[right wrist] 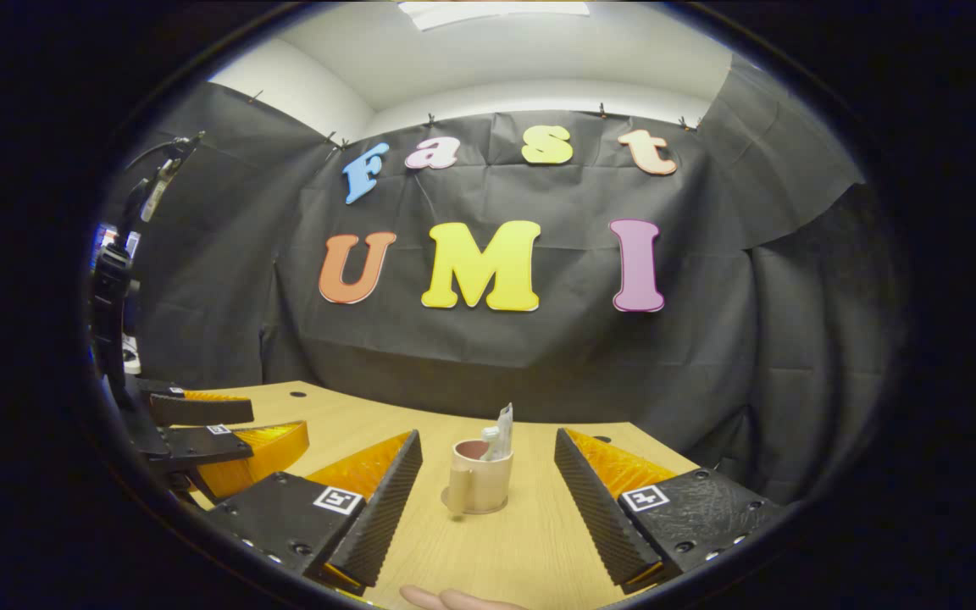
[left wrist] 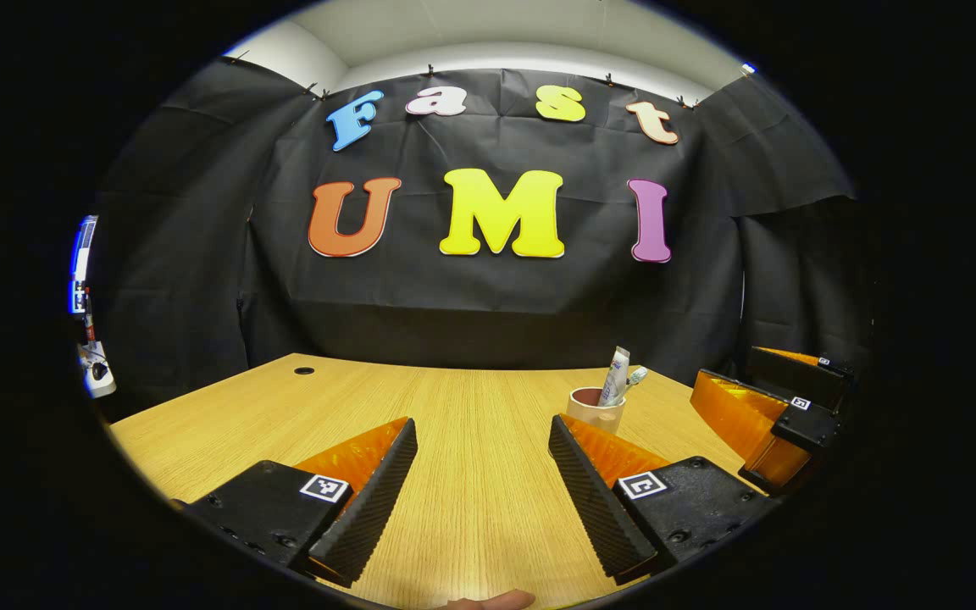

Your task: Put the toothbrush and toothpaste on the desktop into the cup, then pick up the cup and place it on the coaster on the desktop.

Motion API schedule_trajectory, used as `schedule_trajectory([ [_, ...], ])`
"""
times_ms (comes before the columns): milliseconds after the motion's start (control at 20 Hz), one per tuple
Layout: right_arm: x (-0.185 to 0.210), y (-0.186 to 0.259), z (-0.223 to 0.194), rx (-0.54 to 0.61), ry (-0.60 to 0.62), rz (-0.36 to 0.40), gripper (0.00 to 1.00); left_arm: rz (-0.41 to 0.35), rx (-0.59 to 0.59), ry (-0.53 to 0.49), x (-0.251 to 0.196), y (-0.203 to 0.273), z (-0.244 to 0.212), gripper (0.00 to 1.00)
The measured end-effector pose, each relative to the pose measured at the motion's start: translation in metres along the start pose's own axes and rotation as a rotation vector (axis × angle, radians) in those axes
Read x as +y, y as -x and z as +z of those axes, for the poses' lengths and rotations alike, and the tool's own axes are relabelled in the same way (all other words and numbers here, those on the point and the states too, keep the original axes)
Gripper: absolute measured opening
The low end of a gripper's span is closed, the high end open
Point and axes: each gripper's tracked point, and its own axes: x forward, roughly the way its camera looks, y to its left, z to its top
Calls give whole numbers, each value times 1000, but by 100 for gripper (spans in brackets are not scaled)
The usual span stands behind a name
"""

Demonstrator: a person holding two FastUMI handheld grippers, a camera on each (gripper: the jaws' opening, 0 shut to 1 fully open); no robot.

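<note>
Right gripper (right wrist: 488, 500) hangs with fingers spread wide, the cup (right wrist: 478, 479) standing upright on the desk (right wrist: 539, 551) just beyond them, on what may be the coaster. Toothpaste (right wrist: 501, 434) and toothbrush (left wrist: 634, 379) stand in the cup. Left gripper (left wrist: 484, 491), also spread, holds nothing; the cup sits to its far right.

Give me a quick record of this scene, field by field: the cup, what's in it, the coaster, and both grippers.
cup: upright on the wooden desktop, handle seen in the right gripper view
contents: toothpaste and toothbrush stand in the cup
coaster: cannot tell; a thin disc seems to lie under the cup's base
left gripper: open, holding nothing, cup ahead to its right
right gripper: open, cup ahead between its fingers, untouched
</note>
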Motion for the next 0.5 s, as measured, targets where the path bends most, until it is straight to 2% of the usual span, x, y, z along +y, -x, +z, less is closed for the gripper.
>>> schedule_trajectory([
  [100, 0, 0, -1, 3, 0, -1, 92, -7, 1, -9, -3, 2, -1, 99],
  [150, 0, -1, 0, 3, 0, -2, 95, -6, -1, -15, -4, 3, -1, 99],
  [500, -1, -1, -2, 5, 2, -2, 93, -10, -3, -18, -4, -6, -13, 99],
])
